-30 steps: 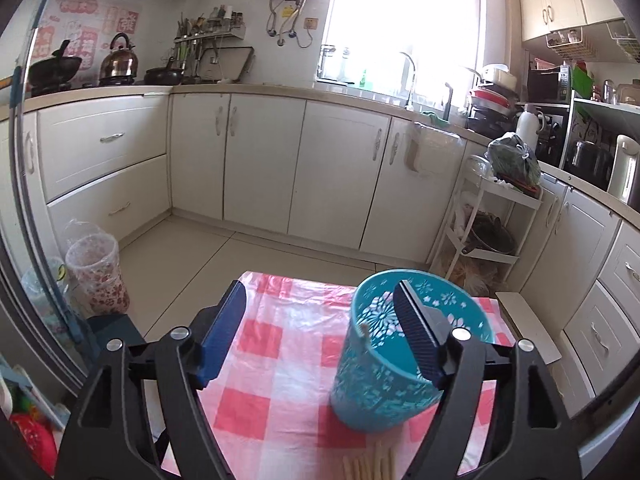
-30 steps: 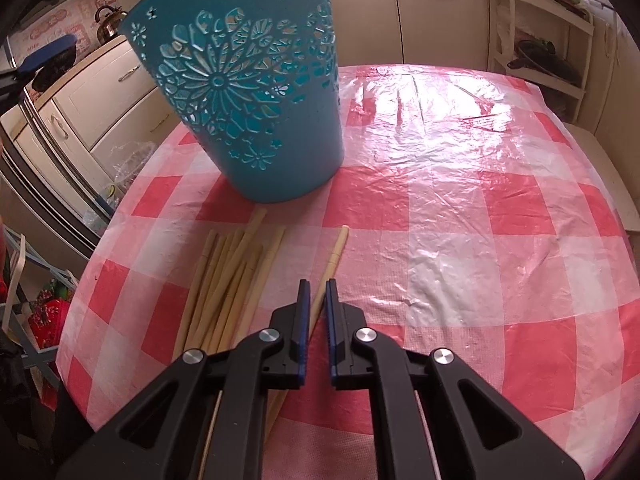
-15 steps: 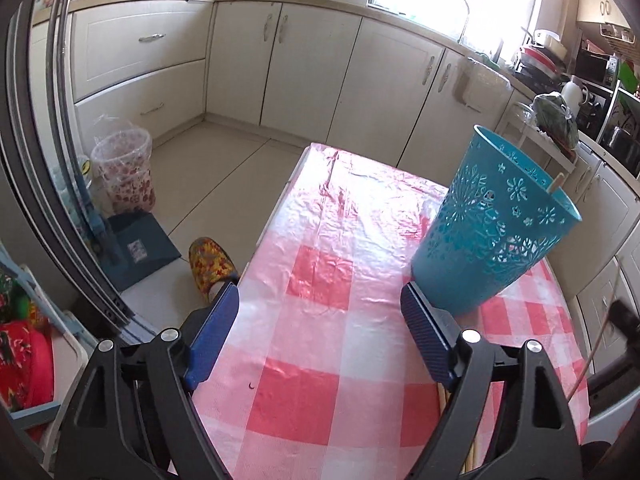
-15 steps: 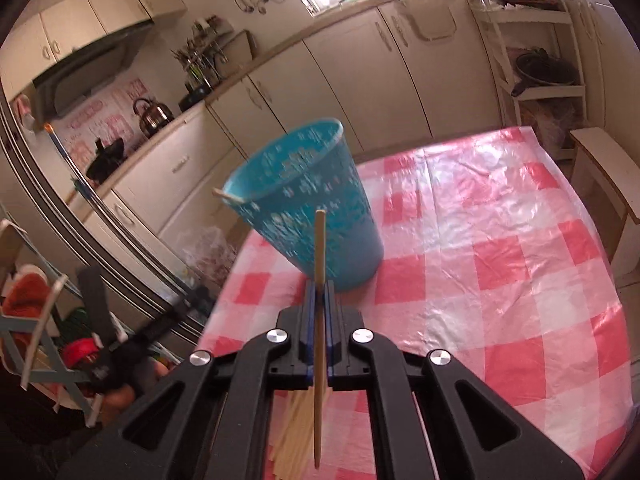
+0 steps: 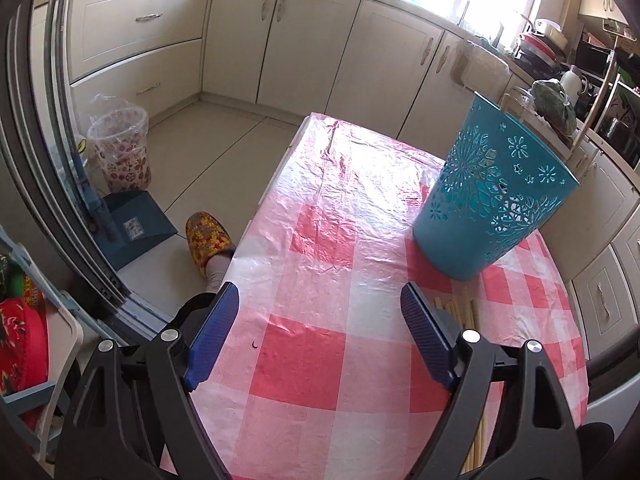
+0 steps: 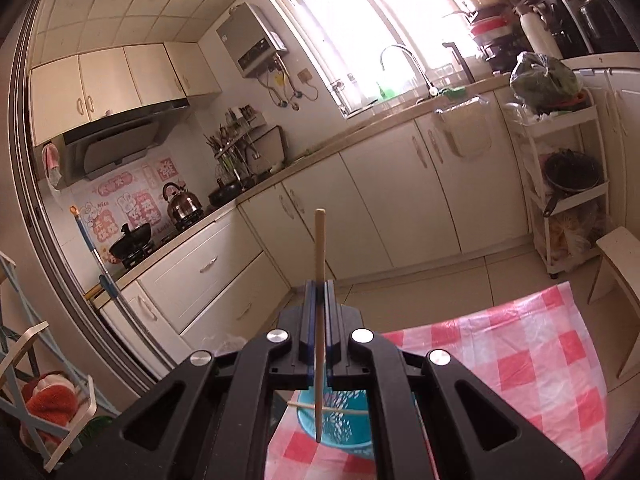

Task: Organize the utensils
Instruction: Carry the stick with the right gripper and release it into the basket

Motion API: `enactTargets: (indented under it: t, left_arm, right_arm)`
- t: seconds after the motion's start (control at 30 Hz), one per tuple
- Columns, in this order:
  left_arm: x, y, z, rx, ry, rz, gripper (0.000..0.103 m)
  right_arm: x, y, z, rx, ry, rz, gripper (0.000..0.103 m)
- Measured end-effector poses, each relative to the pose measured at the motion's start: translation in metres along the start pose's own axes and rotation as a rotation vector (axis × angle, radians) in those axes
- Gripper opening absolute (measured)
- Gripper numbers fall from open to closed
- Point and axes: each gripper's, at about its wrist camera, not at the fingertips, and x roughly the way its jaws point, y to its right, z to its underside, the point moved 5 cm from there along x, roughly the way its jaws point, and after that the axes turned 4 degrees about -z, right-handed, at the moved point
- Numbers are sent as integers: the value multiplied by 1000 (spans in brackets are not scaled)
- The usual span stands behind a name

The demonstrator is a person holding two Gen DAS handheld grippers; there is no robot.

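Observation:
A teal perforated basket [image 5: 492, 196] stands on the red-and-white checked tablecloth [image 5: 320, 264]. Several wooden chopsticks [image 5: 466, 312] lie on the cloth just in front of it, partly hidden by my left gripper's right finger. My left gripper [image 5: 316, 340] is open and empty, low over the cloth, left of the basket. My right gripper [image 6: 319, 292] is shut on one chopstick [image 6: 319, 252], held upright high above the basket [image 6: 340, 420]. The chopstick's lower end hangs over the basket's mouth, where another chopstick lies across the inside.
The table's left edge [image 5: 264, 200] drops to the floor, where a slippered foot [image 5: 208, 240], a dustpan [image 5: 136, 220] and a lined bin [image 5: 120, 148] stand. White cabinets [image 5: 280, 40] line the far wall. A white rack [image 6: 568, 184] and a stool [image 6: 620, 264] stand to the right.
My right gripper picked one chopstick from the pile, lifted it and now holds it above the basket. My left gripper swung left and down, staying open.

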Motion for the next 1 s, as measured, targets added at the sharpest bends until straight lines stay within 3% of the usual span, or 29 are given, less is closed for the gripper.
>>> enactTargets:
  t: [0.13,0.27,0.43,0.63,0.67,0.7,0.77,0.9,1.0]
  left_arm:
    - [2,3,5,6,-21,7,79]
    - [1,11,10,24,-33,16,79]
    - [3,18,15,42,-51,20,79]
    - [5,24,21,58,-67,18,79]
    - [4,24,20,61,-68,18,79]
    - [4,25,21,65,-69,18,79]
    - [4,27,22,73,-72,15,79]
    - [4,29,25,81,-86,5,79]
    - [5,29,27,80,-95,1,79]
  right_arm:
    - [18,-1,0,-116,59,118,4]
    - [46,10,29,-162,4,172,4]
    - [62,24,59,-163,-72,184,4]
    - [67,30,67,-160,-136,177,6]
    - [66,31,67,-159,-144,175,10]
    - [65,30,67,-158,-149,174,18]
    - [54,27,65,-153,-128,174,25]
    - [-3,20,63,-117,-13,179,25]
    - [-31,30,98,-54,-81,215,25]
